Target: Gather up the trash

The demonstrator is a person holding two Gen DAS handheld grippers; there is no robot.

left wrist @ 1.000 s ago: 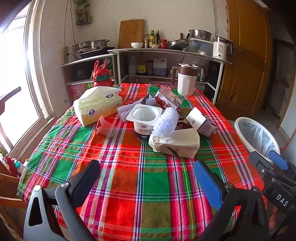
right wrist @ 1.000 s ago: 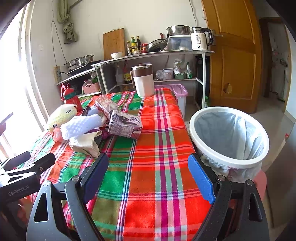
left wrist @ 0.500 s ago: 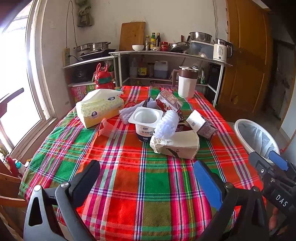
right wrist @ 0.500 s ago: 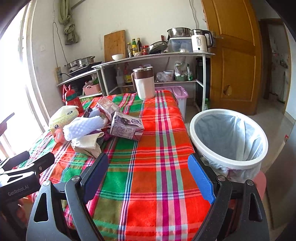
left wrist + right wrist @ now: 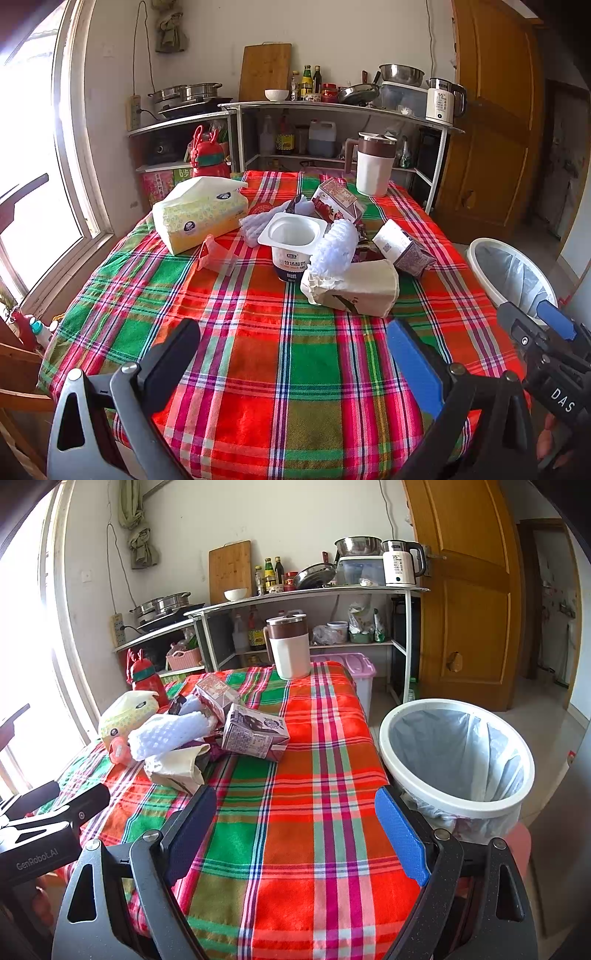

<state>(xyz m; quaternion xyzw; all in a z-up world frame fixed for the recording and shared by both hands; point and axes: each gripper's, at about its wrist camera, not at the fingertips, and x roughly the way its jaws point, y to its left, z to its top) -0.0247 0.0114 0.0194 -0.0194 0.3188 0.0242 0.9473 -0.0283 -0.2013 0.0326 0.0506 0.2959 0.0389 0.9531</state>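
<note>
You're at the start, nothing collected: both your left tool (image 5: 291, 349) and right tool (image 5: 295, 814) gape wide and empty short of the trash (image 5: 349, 286) heaped mid-table, so reach in, grip one piece, carry it to the bin (image 5: 458, 805) beside the table.

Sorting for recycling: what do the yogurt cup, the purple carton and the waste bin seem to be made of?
Yogurt cup: glossy white plastic, likely, with a thin moulded rim and printed label.
Purple carton: printed coated paperboard, judging by its folded, creased edges.
Waste bin: smooth white plastic, probably, lined with a thin translucent plastic bag that wrinkles.
</note>
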